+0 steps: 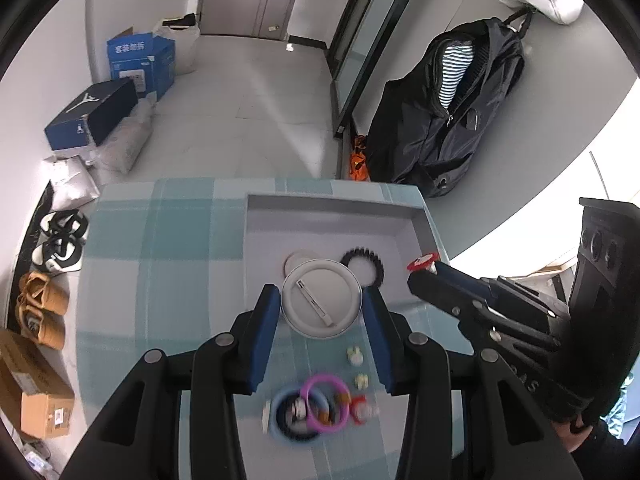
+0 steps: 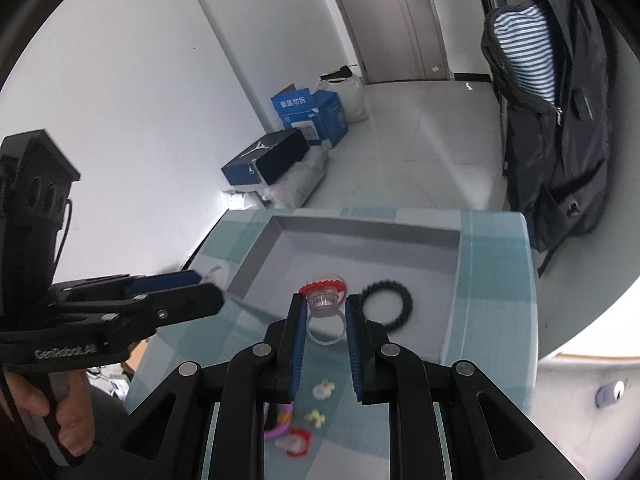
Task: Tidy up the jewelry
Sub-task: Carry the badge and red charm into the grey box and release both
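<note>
My left gripper [image 1: 320,304] is shut on a round white badge [image 1: 322,300] with a pin on its back, held above the near edge of the grey tray [image 1: 332,204]. My right gripper [image 2: 324,312] is shut on a clear plastic ring with a red top [image 2: 325,308], held over the tray [image 2: 360,226]. A black beaded bracelet [image 1: 365,264] and a small white disc [image 1: 298,259] lie in the tray. On the checked cloth [image 1: 160,264] below lie pink [image 1: 324,404], blue and black bracelets, a red ring [image 1: 360,408] and two pale charms [image 1: 354,354].
The small table ends just beyond the tray. Past it is grey floor with shoe boxes [image 1: 92,116], blue cartons and shoes [image 1: 60,244] at left. A black backpack [image 1: 452,108] leans on the wall at right.
</note>
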A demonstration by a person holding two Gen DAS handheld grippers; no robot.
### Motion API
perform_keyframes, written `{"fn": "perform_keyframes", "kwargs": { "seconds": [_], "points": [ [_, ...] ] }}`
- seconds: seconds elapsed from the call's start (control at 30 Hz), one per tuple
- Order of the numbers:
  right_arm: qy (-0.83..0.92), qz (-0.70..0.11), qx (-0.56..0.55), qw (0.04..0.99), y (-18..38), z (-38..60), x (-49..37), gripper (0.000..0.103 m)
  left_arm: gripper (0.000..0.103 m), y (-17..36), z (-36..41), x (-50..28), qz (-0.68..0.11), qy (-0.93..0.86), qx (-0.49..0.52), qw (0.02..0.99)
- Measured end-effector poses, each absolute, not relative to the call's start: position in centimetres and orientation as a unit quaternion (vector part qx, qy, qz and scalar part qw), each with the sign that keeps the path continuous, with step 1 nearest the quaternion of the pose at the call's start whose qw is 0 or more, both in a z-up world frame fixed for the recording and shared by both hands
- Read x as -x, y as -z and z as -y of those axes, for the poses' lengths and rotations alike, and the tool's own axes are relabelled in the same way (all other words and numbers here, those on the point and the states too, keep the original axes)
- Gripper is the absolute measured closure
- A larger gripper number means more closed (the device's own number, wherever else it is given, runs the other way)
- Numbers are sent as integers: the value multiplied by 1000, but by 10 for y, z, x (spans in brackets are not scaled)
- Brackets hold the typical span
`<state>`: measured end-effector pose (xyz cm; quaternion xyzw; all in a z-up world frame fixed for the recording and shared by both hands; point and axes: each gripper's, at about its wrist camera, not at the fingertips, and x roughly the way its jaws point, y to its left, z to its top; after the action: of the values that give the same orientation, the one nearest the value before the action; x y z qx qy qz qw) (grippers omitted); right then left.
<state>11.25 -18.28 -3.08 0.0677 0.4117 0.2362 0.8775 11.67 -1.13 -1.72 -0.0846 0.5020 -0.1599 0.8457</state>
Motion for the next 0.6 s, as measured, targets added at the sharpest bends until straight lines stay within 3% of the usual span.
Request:
{"fn": "perform_keyframes", "kwargs": {
  "seconds": [0.6],
  "points": [
    [-229,-449,-94,859,56,190,-165,85,66,55,20,-174,-547,186,109,809]
  ]
}}
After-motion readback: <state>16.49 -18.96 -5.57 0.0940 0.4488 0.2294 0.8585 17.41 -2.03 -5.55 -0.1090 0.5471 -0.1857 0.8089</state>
